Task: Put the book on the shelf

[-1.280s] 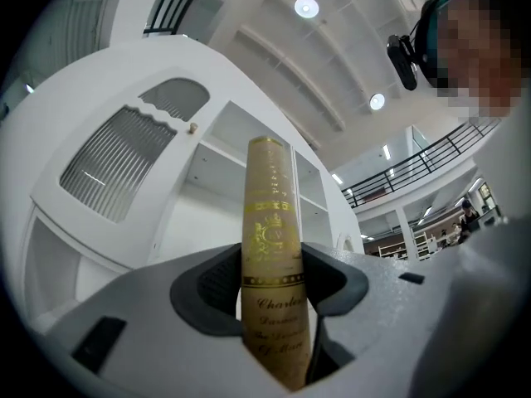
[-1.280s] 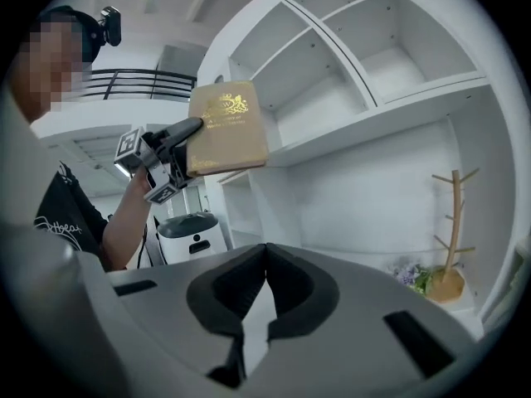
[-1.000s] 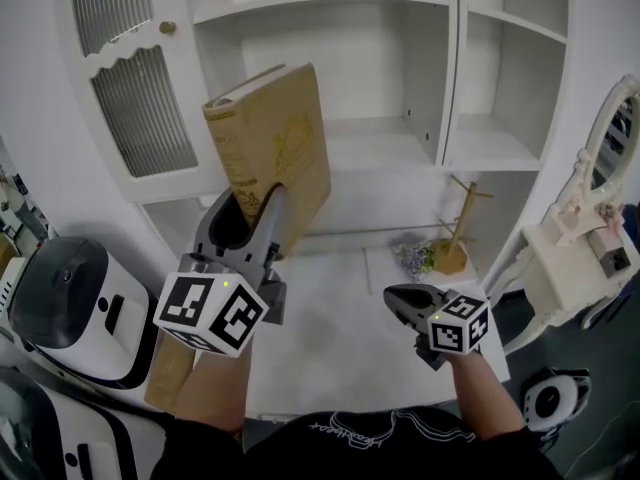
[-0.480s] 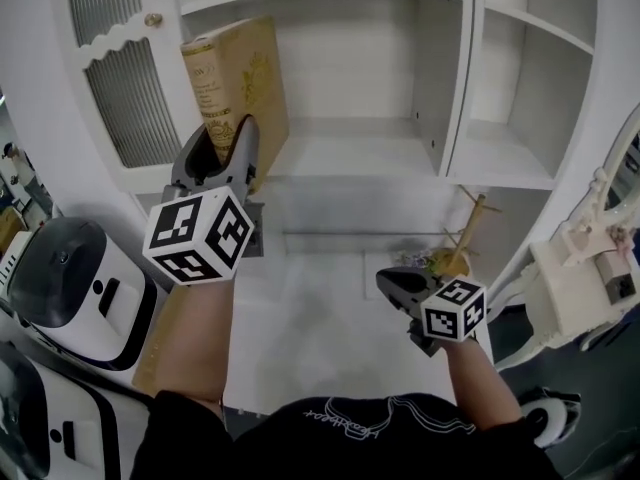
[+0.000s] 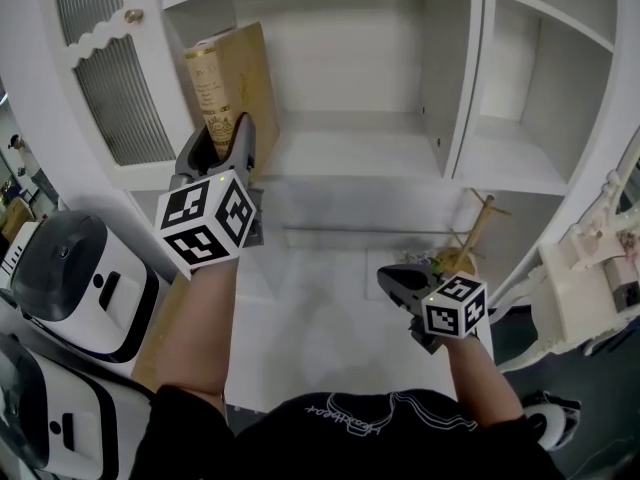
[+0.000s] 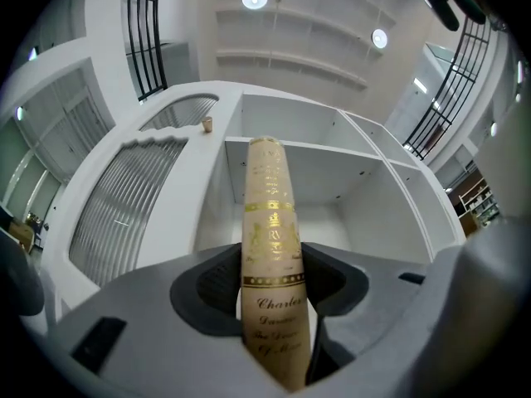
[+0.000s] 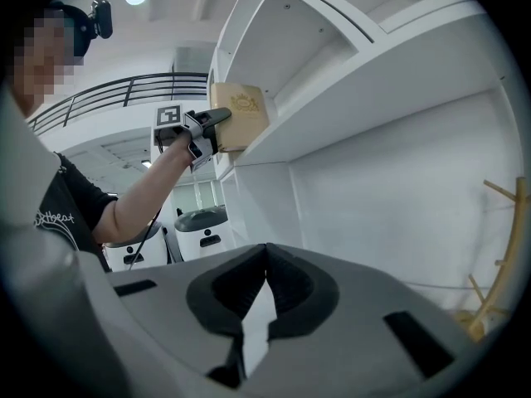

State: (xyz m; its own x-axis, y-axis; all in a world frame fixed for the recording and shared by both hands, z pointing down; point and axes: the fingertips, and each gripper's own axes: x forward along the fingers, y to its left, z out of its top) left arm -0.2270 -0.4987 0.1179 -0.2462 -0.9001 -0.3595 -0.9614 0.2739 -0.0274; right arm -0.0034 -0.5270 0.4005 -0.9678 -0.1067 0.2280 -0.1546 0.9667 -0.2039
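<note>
Tan cloth with gilt lettering: a hardback book (image 6: 270, 214) stands upright, spine toward the camera, clamped low between the jaws of the left hand-held gripper (image 6: 274, 265). It is at the front left corner of the white cabinet's open shelf (image 5: 350, 155), beside a ribbed-glass door (image 5: 115, 98). The right hand-held gripper (image 7: 265, 254) is closed and empty. The book should probably stay vertical and be set against the left wall before the jaws release, or it may topple.

Book (image 5: 238, 68) lower end hidden behind left tongs (image 5: 229, 128).
</note>
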